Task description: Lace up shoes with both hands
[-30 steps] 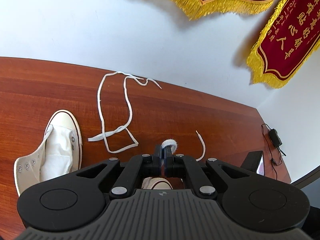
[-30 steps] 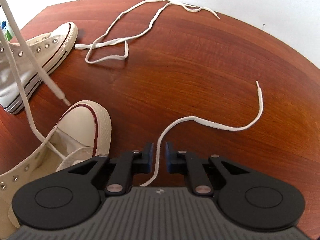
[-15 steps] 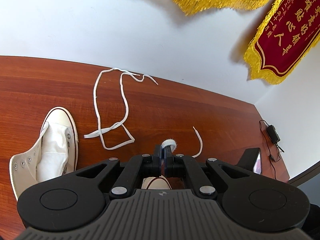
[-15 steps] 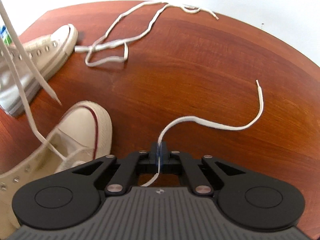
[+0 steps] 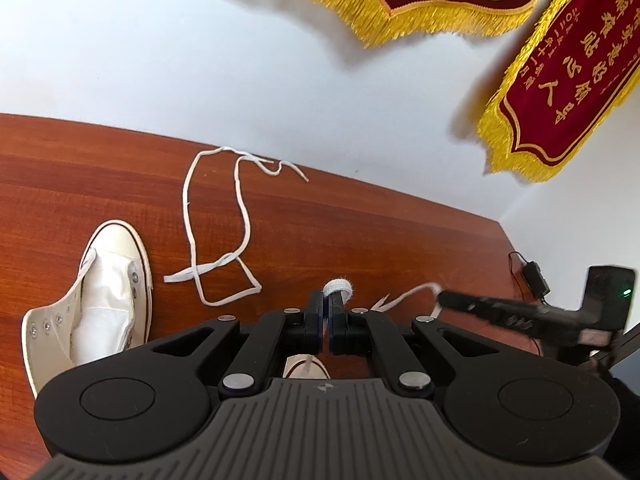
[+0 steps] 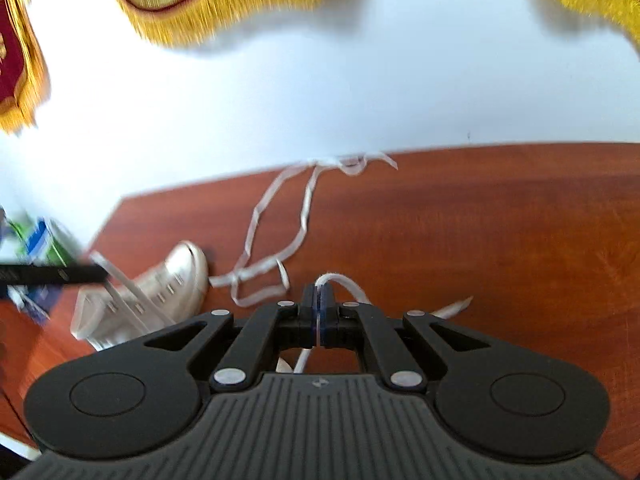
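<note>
My left gripper [image 5: 325, 308] is shut on one end of a white shoelace [image 5: 338, 288], which curls over the fingertips. Below it peeks the toe of the near white sneaker [image 5: 305, 366]. A second white sneaker [image 5: 108, 300] lies unlaced at the left. My right gripper [image 6: 319, 300] is shut on the other stretch of the shoelace [image 6: 340, 280], lifted above the table; the free end [image 6: 456, 306] trails to the right. In the right wrist view the left gripper [image 6: 100, 274] shows blurred at the left, with lace strands hanging from it. The right gripper [image 5: 442, 300] enters the left wrist view, blurred.
A loose white lace [image 5: 216, 232] lies looped on the brown wooden table [image 5: 360, 232] near the far edge. Red banners with gold fringe [image 5: 560, 80] hang on the white wall. A small charger with cable [image 5: 532, 276] sits at the table's right corner. A green and blue box [image 6: 44, 244] stands beyond the left edge.
My right gripper closed on the lace, then rose and tilted up, so the wall and banners came into its view. The left gripper stayed in place, still shut on its lace end.
</note>
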`<state>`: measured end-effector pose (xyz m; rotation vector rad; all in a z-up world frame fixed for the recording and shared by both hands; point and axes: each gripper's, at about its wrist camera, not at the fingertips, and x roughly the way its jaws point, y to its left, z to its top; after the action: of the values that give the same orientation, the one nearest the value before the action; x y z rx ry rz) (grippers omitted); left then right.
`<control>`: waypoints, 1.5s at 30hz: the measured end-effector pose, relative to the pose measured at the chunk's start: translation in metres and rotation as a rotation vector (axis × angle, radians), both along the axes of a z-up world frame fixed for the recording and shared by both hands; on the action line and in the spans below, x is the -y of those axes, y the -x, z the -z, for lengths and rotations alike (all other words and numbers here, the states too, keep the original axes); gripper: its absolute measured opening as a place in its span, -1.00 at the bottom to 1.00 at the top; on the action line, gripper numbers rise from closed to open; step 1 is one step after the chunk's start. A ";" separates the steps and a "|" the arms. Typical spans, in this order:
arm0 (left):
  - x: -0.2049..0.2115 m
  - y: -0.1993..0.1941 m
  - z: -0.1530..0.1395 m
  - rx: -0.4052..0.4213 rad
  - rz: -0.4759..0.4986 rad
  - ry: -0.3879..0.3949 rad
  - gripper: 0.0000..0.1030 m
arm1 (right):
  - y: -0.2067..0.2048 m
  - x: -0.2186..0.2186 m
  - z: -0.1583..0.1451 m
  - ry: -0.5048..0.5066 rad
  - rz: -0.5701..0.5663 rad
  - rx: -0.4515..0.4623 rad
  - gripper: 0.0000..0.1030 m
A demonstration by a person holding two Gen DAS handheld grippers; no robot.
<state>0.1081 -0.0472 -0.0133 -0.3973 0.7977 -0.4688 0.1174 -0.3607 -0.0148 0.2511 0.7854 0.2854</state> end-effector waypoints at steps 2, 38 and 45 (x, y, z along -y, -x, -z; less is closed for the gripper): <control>0.000 0.001 -0.004 0.014 0.000 0.007 -0.97 | 0.004 -0.001 -0.015 -0.020 0.010 0.041 -0.98; -0.002 -0.014 -0.007 -0.098 0.031 0.025 -0.81 | 0.018 -0.026 -0.042 0.075 -0.088 0.094 -0.95; 0.012 -0.018 0.031 -0.211 0.075 -0.063 -0.43 | 0.007 -0.029 -0.022 0.134 -0.084 0.013 -0.62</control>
<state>0.1265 -0.0595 -0.0441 -0.3632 1.0322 -0.4760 0.1107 -0.3322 0.0073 0.0902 0.7994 0.3124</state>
